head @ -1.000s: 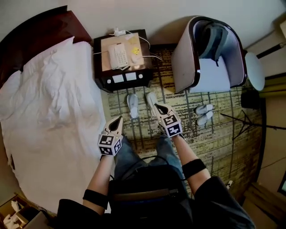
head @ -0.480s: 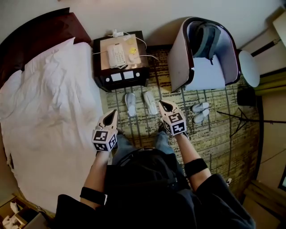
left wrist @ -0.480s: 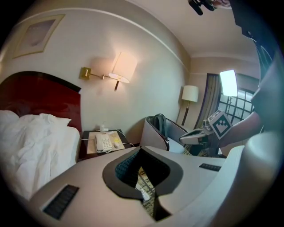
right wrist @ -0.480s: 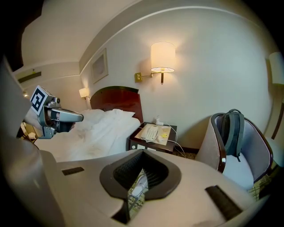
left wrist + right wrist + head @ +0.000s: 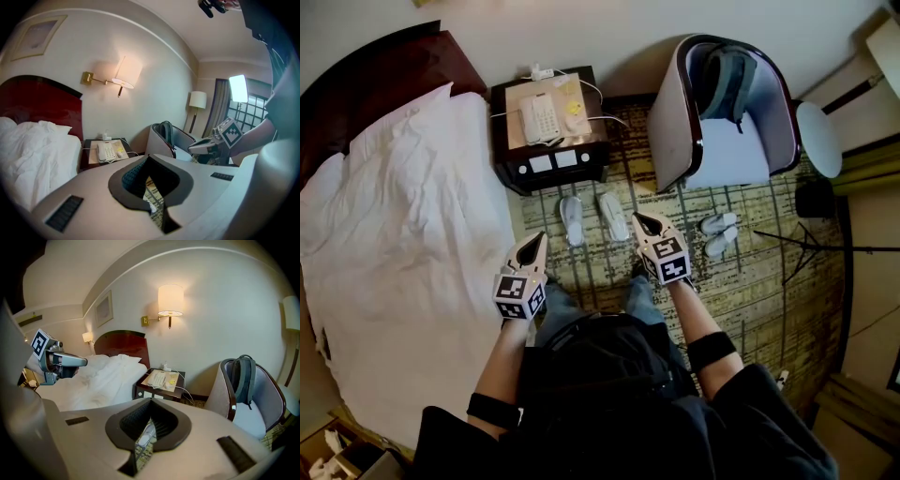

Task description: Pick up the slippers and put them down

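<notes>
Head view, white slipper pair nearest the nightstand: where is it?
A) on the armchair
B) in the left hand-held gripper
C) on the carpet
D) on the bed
C: both white slippers lie side by side on the carpet in front of the nightstand; the left hand-held gripper is shut and empty.

No word, brand or number can be read in any view. The left gripper [image 5: 540,235] and the right gripper [image 5: 638,217] carry only black-and-white square patterns. The keys of the telephone [image 5: 535,119], upper middle of the head view, are too small to read.
</notes>
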`<action>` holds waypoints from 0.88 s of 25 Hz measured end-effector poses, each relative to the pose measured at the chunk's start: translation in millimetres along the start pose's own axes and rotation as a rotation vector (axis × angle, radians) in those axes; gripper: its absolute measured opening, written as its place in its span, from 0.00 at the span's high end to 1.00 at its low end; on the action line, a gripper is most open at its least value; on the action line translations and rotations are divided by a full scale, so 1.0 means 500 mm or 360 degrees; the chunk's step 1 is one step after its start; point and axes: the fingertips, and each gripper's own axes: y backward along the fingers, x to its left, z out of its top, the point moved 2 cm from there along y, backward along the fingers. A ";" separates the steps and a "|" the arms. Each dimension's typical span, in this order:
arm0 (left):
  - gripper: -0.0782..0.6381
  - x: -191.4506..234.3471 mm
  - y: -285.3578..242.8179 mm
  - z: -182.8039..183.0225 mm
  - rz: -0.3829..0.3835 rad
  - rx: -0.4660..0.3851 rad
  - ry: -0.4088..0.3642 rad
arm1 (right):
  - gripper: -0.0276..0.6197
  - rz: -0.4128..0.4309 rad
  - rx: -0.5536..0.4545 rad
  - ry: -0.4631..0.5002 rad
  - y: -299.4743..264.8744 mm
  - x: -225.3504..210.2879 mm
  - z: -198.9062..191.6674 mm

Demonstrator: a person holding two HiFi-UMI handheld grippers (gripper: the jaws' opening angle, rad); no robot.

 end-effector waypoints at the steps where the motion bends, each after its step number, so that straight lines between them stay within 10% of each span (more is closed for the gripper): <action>1: 0.89 -0.001 -0.002 0.003 -0.0006 0.0001 -0.0012 | 0.95 0.0001 0.0002 0.0002 -0.002 0.000 -0.002; 22: 0.89 -0.019 -0.104 -0.013 -0.0230 0.0178 -0.0207 | 0.85 -0.0114 0.0133 -0.0151 -0.064 -0.027 -0.111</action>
